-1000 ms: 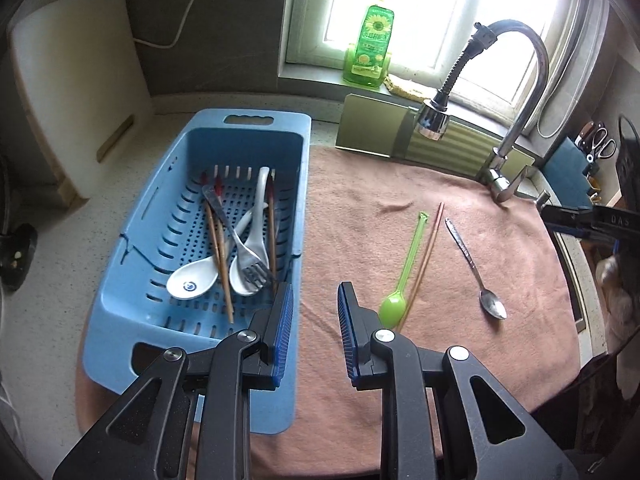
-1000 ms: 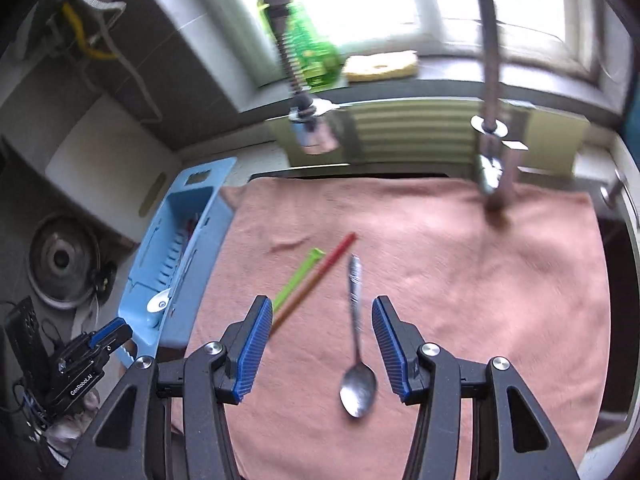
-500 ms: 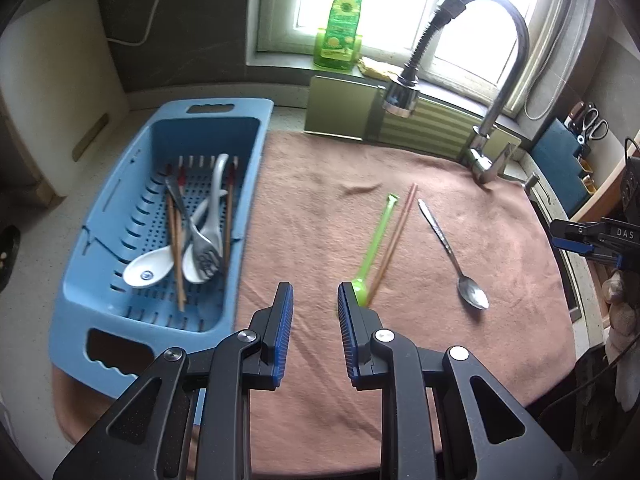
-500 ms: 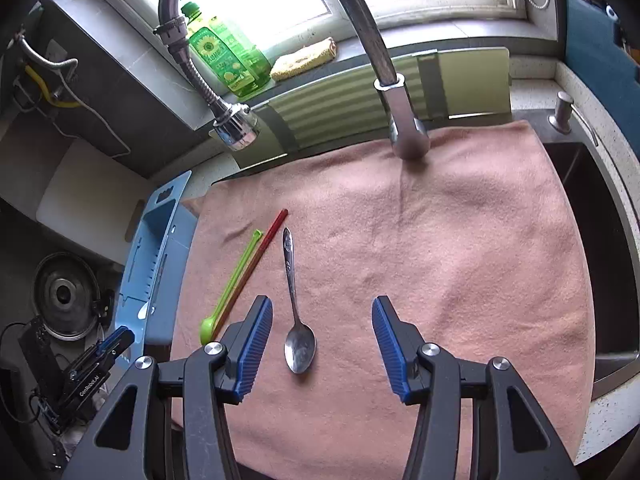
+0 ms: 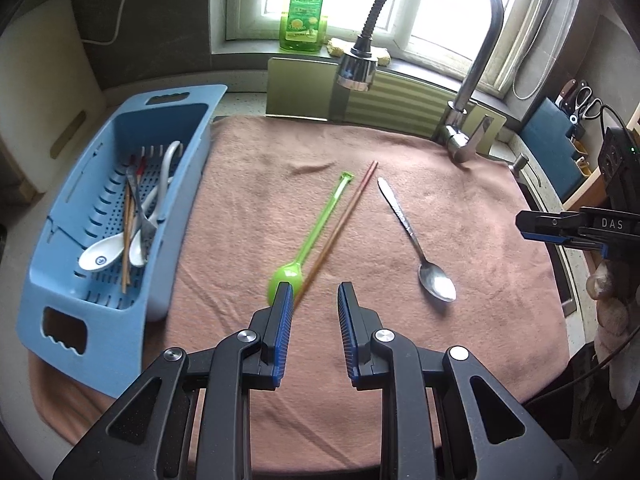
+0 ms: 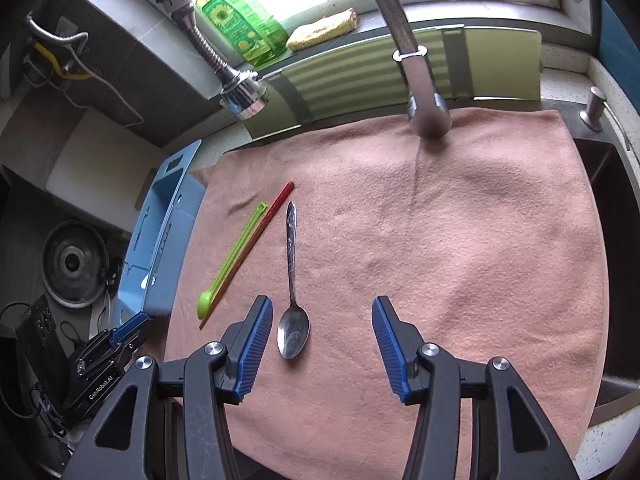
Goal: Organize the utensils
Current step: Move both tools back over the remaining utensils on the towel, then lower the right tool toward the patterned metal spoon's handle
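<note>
A pink towel [image 5: 460,216] covers the worktop, with a blue basket [image 5: 52,264] along its left edge. Three utensils lie loose on the towel: a green spoon [image 5: 316,232], a single brown chopstick [image 5: 340,224] touching it along its right side, and a metal spoon [image 5: 416,244] a little apart to the right, bowl towards the cameras. The basket holds two white spoons [image 5: 100,256], a metal fork [image 5: 140,208] and several chopsticks, lying mixed on its slotted floor. The left gripper [image 5: 314,302] hovers above the towel with its jaws a narrow gap apart and nothing between them; its left fingertip overlaps the bowl of the green spoon in view, but contact cannot be confirmed. The right gripper [image 6: 322,316] hangs over the towel with its jaws spread moderately wide and empty; the bowl of the metal spoon [image 6: 294,332] sits just inside its left finger, not gripped. A tap [image 5: 476,64] arches over the far edge of the towel, and a green bottle [image 5: 304,12] stands on the windowsill behind.
</note>
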